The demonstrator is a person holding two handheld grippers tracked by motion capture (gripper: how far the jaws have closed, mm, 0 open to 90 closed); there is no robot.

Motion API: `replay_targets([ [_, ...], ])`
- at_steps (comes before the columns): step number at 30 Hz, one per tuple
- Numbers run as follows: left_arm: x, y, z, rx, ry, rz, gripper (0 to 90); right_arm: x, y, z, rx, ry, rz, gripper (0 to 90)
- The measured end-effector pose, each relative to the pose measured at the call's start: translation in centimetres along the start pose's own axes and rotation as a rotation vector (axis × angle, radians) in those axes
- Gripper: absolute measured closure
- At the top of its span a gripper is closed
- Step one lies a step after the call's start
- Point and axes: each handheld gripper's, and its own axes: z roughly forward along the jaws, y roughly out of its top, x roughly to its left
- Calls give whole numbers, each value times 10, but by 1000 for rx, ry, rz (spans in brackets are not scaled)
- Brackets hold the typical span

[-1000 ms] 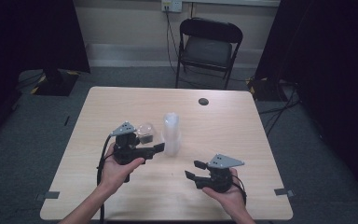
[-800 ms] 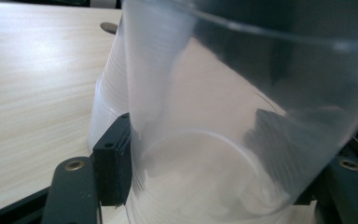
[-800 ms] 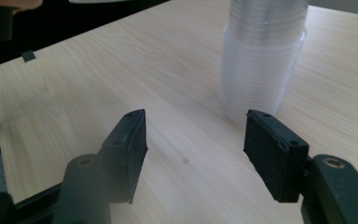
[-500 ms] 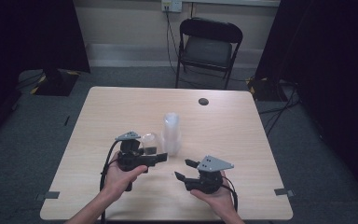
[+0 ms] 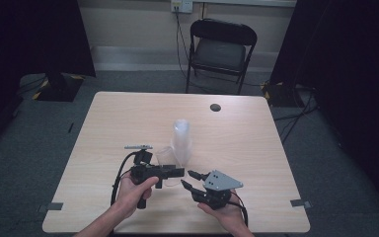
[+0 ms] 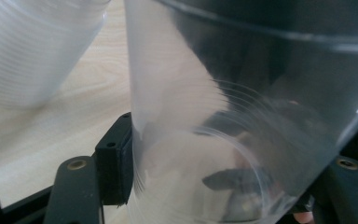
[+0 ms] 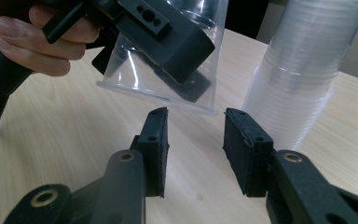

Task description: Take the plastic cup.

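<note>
Clear cup (image 7: 168, 60) sits clamped in left tool (image 5: 177, 172); right tool (image 7: 196, 140), half-open, has just been closing on nothing.

Glossy clear plastic cup (image 7: 168, 70), ribbed plastic cup stack (image 7: 298, 70), matt pale wood-grain table (image 5: 128, 123).

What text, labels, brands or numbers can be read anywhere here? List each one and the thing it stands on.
None can be read.
Clear cup held in the left hand-held gripper: bare plastic, no print.
Stack of clear cups: ribbed walls, no lettering.
Right hand-held gripper: screw holes, no markings.
Wall outlet behind the folding chair: too small to tell any marking.
</note>
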Motion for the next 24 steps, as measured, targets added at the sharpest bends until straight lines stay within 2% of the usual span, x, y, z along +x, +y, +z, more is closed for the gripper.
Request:
replay_targets([
  [3,2,0,0,1,-9,-22,350,-1,0,-1,-16,-7,4,638],
  [5,3,-1,0,-8,-31,-50,349,-2,0,-1,-24,-5,11,664],
  [10,0,-4,3,-14,-46,-64,349,-1,1,-1,-44,-12,-6,704],
  [18,-9,-8,5,-22,-53,-55,346,3,1,1,-75,-34,-39,705],
  [21,-9,-9,8,-13,-95,-93,348,3,1,1,-90,-36,-37,709],
  [22,-10,-10,9,-12,-98,-100,348,4,1,2,-88,-38,-44,708],
  [24,-12,-11,11,6,-107,-87,347,5,1,2,-96,-44,-46,701],
])
